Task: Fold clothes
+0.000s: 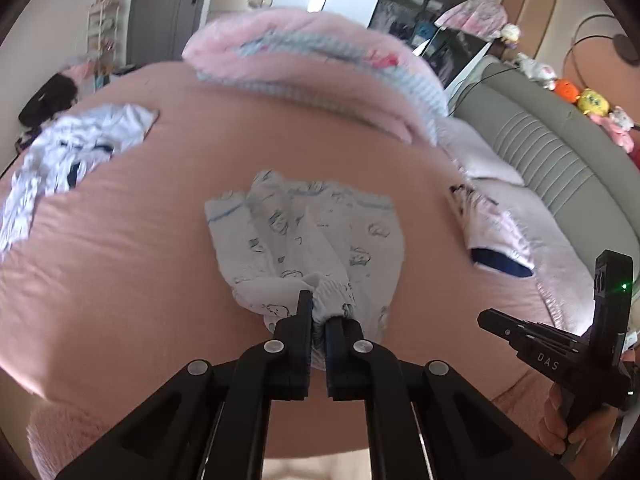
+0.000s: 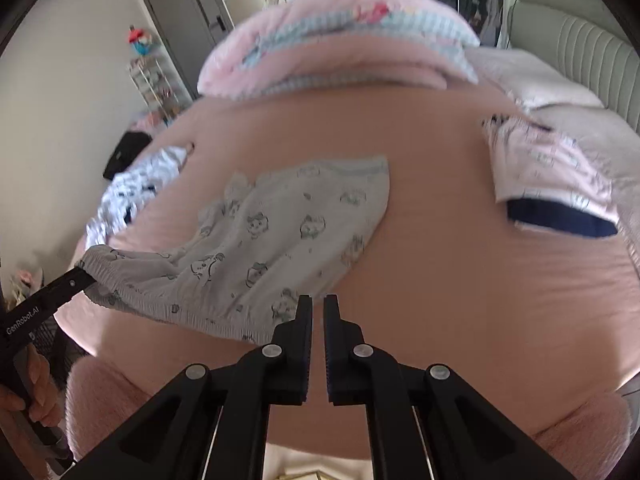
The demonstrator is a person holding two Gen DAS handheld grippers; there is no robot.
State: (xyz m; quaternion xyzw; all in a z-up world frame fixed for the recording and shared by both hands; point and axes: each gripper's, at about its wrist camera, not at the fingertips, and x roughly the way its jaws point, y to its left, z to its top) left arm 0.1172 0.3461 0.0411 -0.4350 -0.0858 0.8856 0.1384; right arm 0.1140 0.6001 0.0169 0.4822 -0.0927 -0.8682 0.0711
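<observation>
The pale blue printed shorts [image 2: 280,236] lay crumpled on the pink bed [image 2: 440,280], elastic waistband lifted at my seven o'clock. A folded pink garment [image 2: 552,176] rested well apart at two o'clock, white clothes [image 2: 128,196] at ten.

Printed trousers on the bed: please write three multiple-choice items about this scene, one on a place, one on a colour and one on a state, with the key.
1. In the right wrist view, where does the folded pink garment lie, seen from the printed trousers?
A. to the left
B. to the right
C. on top of them

2. What colour is the bed sheet?
A. green
B. white
C. pink

3. In what state are the left tongs?
A. shut on the trousers' elastic waistband
B. wide open above the sheet
C. shut on a plush toy

Key:
1. B: the garment lies apart from the trousers, near the right edge of that view.
2. C: the sheet is pink all around the trousers.
3. A: the gathered elastic is pinched between the two fingers.
</observation>
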